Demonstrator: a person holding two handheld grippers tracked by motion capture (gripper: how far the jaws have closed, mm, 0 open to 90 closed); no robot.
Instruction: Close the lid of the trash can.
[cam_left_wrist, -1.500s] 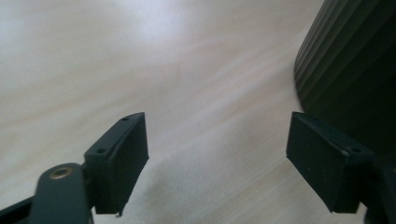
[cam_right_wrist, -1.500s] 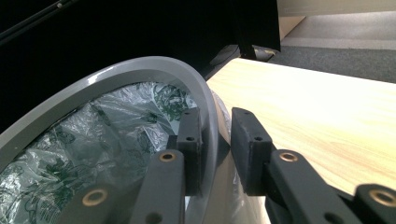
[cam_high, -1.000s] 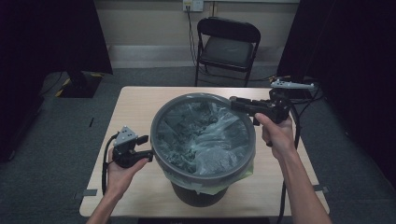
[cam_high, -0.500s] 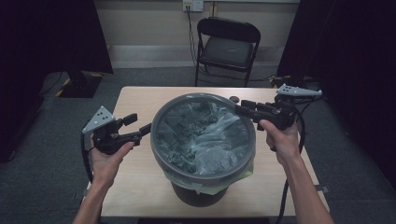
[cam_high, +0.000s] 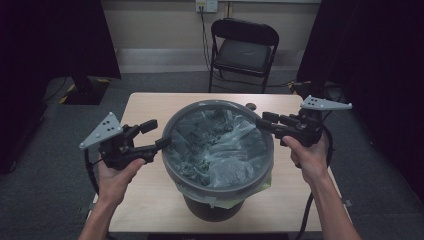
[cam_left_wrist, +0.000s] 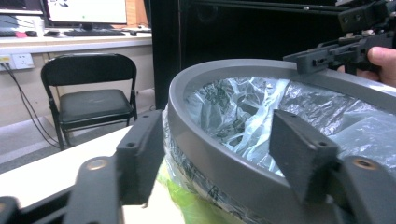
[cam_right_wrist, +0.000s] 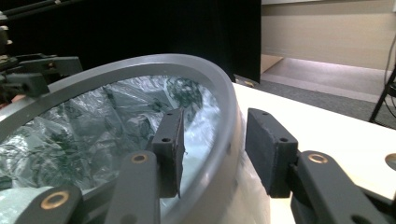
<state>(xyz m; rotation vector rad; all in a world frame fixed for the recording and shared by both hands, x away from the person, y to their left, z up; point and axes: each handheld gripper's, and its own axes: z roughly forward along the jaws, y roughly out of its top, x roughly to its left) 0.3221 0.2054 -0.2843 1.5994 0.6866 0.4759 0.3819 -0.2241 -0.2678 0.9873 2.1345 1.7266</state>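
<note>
Now the left gripper (cam_high: 161, 135) has risen from the bench (cam_high: 150, 107) to the grey bin's rim ring (cam_high: 218, 185), opposite the right gripper (cam_high: 264, 121). Both sets of fingers straddle the ring unclamped, having just narrowed slightly, likely ready to lift it off the bag (cam_high: 220, 150).

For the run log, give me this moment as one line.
left tool: straddling rim, open | right tool: straddling opposite rim, open | round grey plastic bin: upright on table, clear bag liner inside
</note>
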